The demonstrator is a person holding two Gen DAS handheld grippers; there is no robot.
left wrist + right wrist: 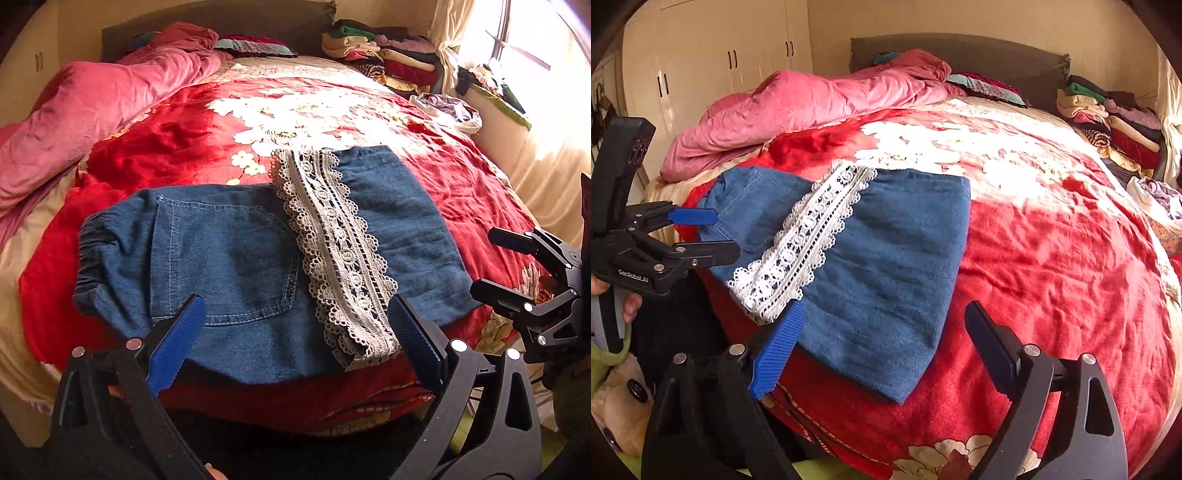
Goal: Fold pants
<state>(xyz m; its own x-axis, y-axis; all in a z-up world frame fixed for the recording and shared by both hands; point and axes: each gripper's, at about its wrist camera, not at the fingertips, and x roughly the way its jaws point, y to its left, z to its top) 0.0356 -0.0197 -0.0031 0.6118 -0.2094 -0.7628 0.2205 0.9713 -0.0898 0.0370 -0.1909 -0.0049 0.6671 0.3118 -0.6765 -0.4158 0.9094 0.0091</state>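
I see the pants, folded, lace hem on top, lying on the red bedspread near the bed's foot. My left gripper and right gripper both gape, empty. Pink duvet bunched by the wardrobe; maybe clothes stacked near the window.
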